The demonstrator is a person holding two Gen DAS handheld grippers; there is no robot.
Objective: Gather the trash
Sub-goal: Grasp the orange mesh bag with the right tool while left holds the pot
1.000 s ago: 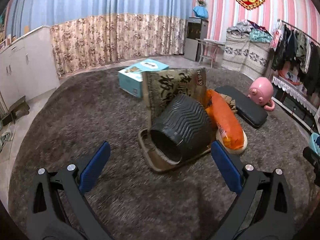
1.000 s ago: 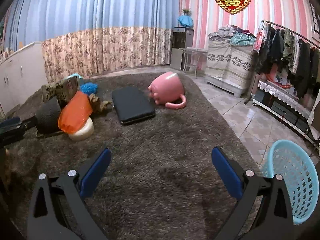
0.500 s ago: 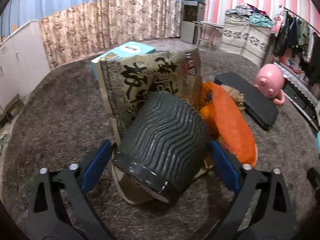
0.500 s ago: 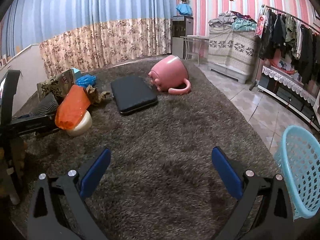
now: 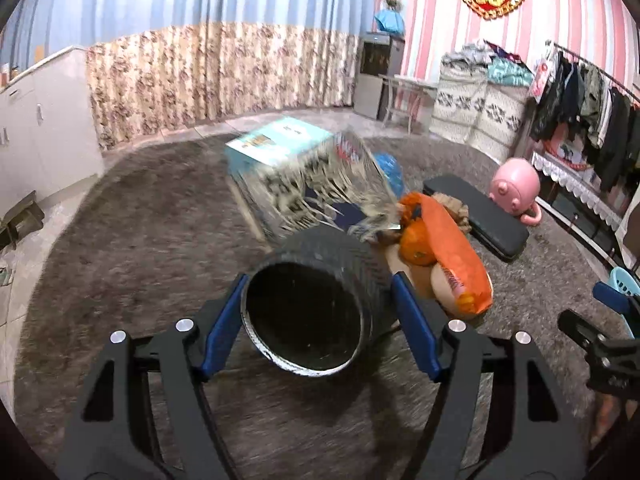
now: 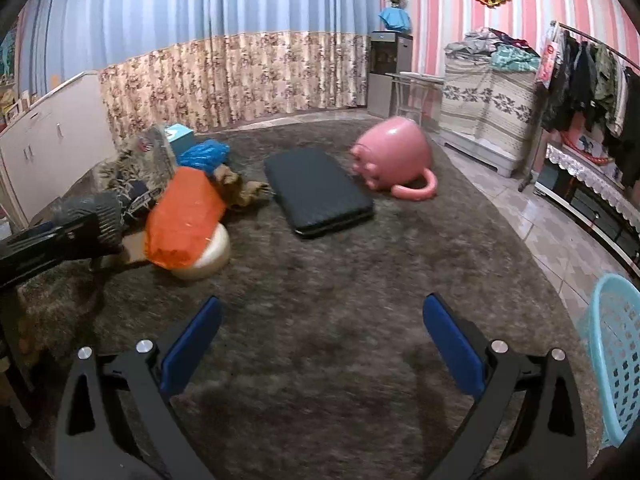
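Large round shaggy grey-brown carpet underfoot, carrying everything. Flat black padded case near carpet centre; glossy pink pig-shaped mug ornament toppled toward the far right edge. Light-blue plastic lattice basket at the right edge, half off the carpet, probably the place for the trash.

Trash heap toward the left edge: teal cardboard box at the back, patterned beige paper bag blurred in front of it, orange plastic snack bag leaning over a pale round bowl-like thing.

Nearest and smallest: dark ribbed cylindrical pot, mouth facing the left wrist camera, sitting between the blue pads of the left claw. Closing on it now, left pad against the rim, right pad at the wall; firm contact not certain. Right claw wide, nothing between the pads, hovering over bare carpet.

Step in hand, by judgement: securing the first piece of trash. Next: finish the squeeze without crushing the wall, lift clear of the heap, carry across toward the basket.
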